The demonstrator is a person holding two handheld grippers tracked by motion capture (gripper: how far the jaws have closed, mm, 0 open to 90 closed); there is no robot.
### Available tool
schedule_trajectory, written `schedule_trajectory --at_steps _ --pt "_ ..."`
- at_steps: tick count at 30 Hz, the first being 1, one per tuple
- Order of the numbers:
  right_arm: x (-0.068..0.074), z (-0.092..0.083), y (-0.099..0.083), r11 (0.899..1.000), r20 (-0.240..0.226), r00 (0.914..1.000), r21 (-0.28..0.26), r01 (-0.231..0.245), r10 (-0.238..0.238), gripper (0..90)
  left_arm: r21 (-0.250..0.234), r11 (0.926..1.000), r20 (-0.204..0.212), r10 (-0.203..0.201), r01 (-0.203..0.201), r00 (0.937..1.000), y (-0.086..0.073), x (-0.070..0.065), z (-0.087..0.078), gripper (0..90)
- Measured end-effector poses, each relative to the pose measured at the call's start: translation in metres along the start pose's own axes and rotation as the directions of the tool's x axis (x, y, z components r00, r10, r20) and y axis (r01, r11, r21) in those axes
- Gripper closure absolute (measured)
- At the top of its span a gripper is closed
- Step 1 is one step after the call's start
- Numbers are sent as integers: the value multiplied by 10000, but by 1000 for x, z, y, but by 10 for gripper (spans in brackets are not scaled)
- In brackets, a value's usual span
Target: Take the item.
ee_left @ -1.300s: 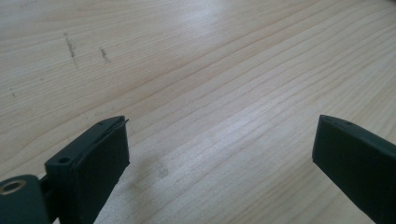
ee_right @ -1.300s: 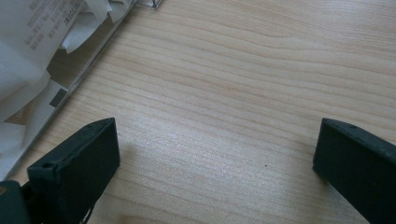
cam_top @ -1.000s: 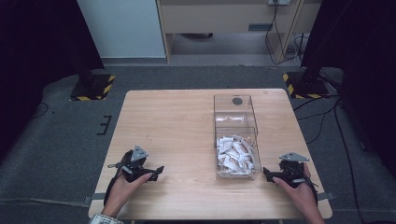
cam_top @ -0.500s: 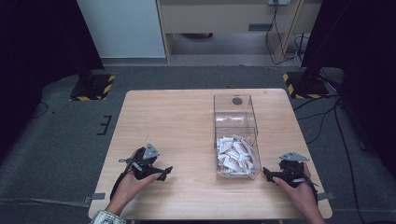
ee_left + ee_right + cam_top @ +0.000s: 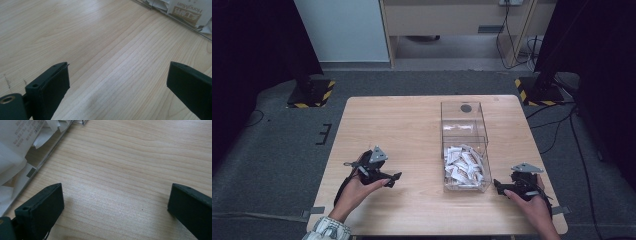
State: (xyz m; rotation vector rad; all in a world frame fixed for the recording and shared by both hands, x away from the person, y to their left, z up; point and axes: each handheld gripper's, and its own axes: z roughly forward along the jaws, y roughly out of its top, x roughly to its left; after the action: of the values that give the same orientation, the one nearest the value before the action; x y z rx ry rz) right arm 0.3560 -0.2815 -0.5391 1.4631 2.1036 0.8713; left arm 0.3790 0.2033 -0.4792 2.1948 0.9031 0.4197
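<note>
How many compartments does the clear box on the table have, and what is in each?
2. The clear box has a far compartment with no packets, just a dark round spot, and a near compartment holding a pile of white packets; some packets may be hidden underneath.

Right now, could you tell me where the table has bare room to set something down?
The table's widest bare patch is its left half, from the far edge down to the left hand-held gripper, bordered on the right by the clear box. A smaller bare strip lies along the near edge between the two grippers. It is tight between the box and the right hand-held gripper.
</note>
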Motion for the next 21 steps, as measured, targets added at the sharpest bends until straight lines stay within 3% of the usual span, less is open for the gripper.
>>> schedule_trajectory --at_steps 4,9,21 --pt "0 0 0 10000 3 10000 1 -6 6 8 113 9994 184 325 -327 9993 9 -6 4 39" --pt "0 0 0 10000 1 10000 0 -5 5 8 347 9985 381 405 -419 9984 16 -13 12 44" --pt "0 0 0 10000 0 10000 0 -5 5 8 240 9960 576 843 -858 9948 40 -27 20 46"
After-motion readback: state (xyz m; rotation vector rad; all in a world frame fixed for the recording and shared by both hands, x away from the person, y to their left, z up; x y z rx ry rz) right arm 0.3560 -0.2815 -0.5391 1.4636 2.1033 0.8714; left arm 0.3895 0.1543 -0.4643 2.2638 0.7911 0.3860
